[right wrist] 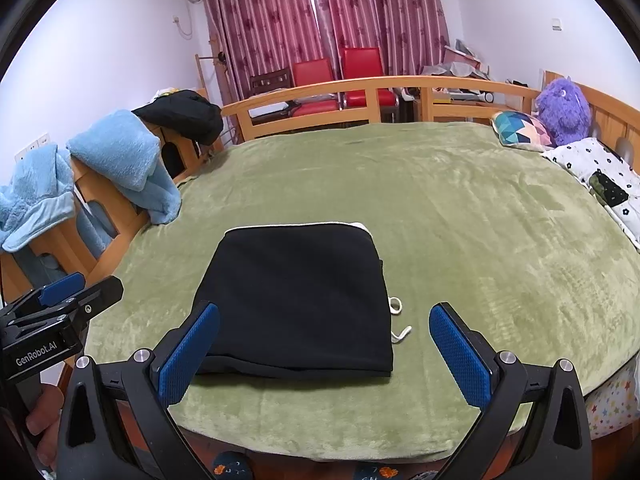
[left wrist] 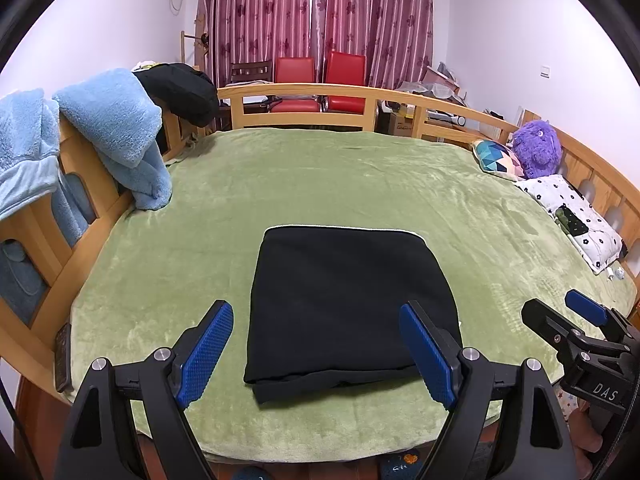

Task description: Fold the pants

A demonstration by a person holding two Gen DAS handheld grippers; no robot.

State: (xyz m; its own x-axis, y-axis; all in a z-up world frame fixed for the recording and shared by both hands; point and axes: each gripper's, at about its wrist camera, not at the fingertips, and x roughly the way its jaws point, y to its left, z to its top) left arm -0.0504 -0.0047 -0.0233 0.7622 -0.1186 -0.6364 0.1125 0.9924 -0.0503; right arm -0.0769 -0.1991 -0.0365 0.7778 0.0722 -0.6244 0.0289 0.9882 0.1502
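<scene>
The black pants [left wrist: 348,304] lie folded into a flat square on the green bed cover [left wrist: 360,176], near its front edge. A white drawstring [right wrist: 400,320] pokes out of the pants [right wrist: 296,300] on their right side. My left gripper [left wrist: 316,316] hovers open over the near edge of the bundle, with nothing between its blue pads [left wrist: 208,356]. My right gripper [right wrist: 324,316] is open too, held just in front of the pants, its pads [right wrist: 460,360] apart from the cloth. Each gripper also shows in the other's view: the right gripper [left wrist: 560,312] and the left gripper [right wrist: 84,284].
A wooden rail [left wrist: 304,92] rings the bed. Light blue blankets [left wrist: 116,132] and a dark garment [left wrist: 180,92] hang over it at left. Pillows [left wrist: 576,216] and a purple plush toy [left wrist: 536,148] lie at right. Red chairs [left wrist: 320,80] stand behind.
</scene>
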